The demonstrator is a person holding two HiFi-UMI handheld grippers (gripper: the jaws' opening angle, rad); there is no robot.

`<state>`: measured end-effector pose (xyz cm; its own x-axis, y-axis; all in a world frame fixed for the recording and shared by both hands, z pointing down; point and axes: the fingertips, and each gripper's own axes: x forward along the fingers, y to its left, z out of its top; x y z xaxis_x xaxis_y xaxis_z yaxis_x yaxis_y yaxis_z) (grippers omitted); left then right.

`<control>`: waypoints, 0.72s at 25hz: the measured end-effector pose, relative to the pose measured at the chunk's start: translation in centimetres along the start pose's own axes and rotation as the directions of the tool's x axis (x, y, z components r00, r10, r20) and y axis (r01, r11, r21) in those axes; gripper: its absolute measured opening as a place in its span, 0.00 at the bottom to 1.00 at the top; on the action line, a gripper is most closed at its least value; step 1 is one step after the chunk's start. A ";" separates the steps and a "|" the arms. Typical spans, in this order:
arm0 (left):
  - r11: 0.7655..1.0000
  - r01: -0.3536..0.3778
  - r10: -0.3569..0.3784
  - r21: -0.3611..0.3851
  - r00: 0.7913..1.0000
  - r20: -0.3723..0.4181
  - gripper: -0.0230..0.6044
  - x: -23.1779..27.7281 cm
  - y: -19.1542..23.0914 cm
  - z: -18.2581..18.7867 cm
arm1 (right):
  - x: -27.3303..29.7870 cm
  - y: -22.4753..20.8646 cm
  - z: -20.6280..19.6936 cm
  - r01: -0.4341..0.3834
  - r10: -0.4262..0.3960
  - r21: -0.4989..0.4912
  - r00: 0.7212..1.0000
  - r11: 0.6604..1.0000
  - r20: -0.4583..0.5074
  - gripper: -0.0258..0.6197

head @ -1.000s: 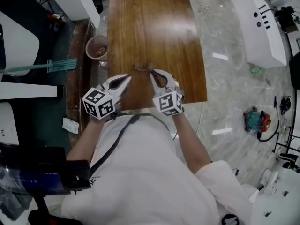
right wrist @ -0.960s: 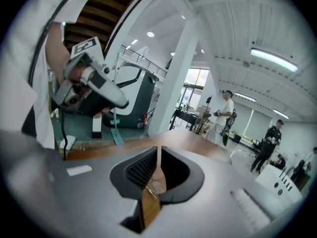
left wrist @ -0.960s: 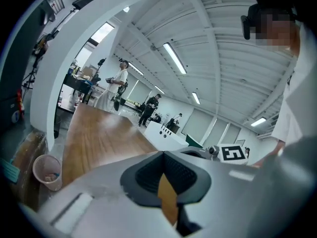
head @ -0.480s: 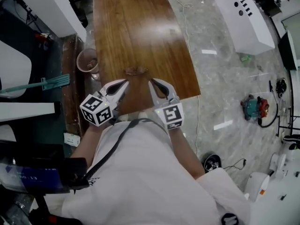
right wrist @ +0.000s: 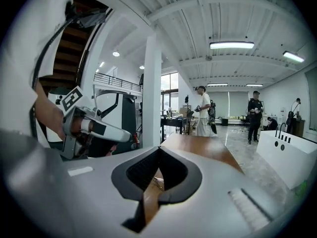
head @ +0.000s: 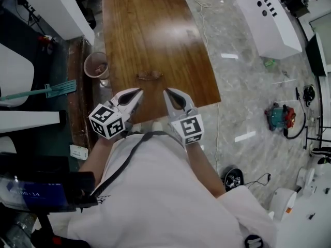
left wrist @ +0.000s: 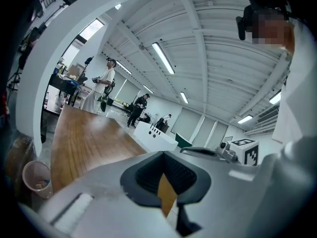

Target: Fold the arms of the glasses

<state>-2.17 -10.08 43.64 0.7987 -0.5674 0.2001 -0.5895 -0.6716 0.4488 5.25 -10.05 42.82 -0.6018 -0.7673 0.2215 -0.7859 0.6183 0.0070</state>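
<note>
Two hand-held grippers, both mine, hover low over the near end of the counter (head: 150, 30). My left hand-held gripper (head: 138, 91) sits lower centre-left in the head view, my right hand-held gripper (head: 167, 91) lower centre-right. Each has its jaws drawn together on nothing, with only a sliver of wood showing through the slit.

The glasses (head: 150, 76) lie on the counter at mid-frame, just above both tips and clear of them. How far along am I? Hard call. They read as one small dark smudge, so I can't tell whether the arms stand out or already lie tucked behind the lenses. The scene fits either.

In the right gripper view a thin glint of frame peeks through the slit at lower centre, too little to judge by. The left gripper view shows no glasses at all, because the gripper's own body blocks the lower frame.
</note>
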 end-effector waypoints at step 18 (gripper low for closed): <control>1.000 -0.022 0.022 -0.003 1.000 -0.021 0.04 0.1 0.3 -1.0 | 0.4 -0.2 -1.3 -0.012 0.011 -0.006 0.999 1.000 -0.050 0.05</control>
<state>-2.14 -9.85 44.61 0.7879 -0.5720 0.2283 -0.6067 -0.6574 0.4468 5.33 -10.27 44.22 -0.6029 -0.7508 0.2699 -0.7778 0.6284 0.0103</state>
